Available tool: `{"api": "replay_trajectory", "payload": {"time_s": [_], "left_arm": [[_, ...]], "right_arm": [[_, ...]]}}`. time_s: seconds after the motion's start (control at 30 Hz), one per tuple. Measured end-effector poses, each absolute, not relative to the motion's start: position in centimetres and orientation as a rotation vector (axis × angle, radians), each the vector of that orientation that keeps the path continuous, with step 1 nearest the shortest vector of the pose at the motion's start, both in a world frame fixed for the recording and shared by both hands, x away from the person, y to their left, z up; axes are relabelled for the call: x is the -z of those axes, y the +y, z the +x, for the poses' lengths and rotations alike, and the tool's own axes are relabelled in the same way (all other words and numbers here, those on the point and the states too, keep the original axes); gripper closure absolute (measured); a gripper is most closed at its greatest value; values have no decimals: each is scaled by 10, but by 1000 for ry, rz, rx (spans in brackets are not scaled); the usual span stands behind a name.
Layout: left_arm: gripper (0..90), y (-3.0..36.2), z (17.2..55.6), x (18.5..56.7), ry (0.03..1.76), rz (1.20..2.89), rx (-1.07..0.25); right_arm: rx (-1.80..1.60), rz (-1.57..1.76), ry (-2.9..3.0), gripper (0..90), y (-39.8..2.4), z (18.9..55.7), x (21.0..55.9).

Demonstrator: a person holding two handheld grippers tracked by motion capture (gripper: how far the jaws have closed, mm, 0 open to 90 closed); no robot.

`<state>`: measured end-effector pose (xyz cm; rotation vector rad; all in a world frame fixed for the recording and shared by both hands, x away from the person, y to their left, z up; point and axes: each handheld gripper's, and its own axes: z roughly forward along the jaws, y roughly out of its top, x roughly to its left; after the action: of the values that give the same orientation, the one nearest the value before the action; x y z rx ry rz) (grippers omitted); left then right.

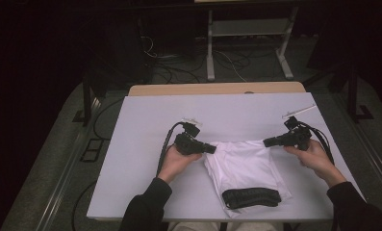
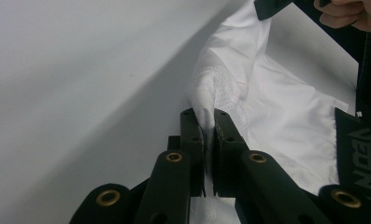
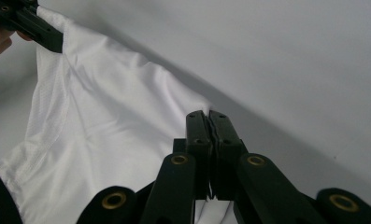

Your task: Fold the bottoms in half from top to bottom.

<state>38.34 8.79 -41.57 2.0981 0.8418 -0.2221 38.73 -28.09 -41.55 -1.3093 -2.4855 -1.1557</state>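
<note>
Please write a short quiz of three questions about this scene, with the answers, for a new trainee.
1. True or false: the left gripper has its jaws shut on the white garment.
2. Which part of the garment lies nearest the person, at the near edge of the table?
A. the black waistband
B. a red collar
C. a blue pocket
3. Fill the gap: the right gripper pinches the garment's far ____ corner, as seen in the high view.

Key
1. True: white cloth is pinched between the jaws.
2. A.
3. right.
</note>
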Motion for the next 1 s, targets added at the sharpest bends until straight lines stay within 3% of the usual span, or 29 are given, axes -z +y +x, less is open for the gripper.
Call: {"api": "replay_trajectory", "payload": {"time_s": [1.0], "left_arm": [[841,132,448,394,889,2198,169]], "right_arm": [[1253,-1365,-2436,862,-232,431,402]]}}
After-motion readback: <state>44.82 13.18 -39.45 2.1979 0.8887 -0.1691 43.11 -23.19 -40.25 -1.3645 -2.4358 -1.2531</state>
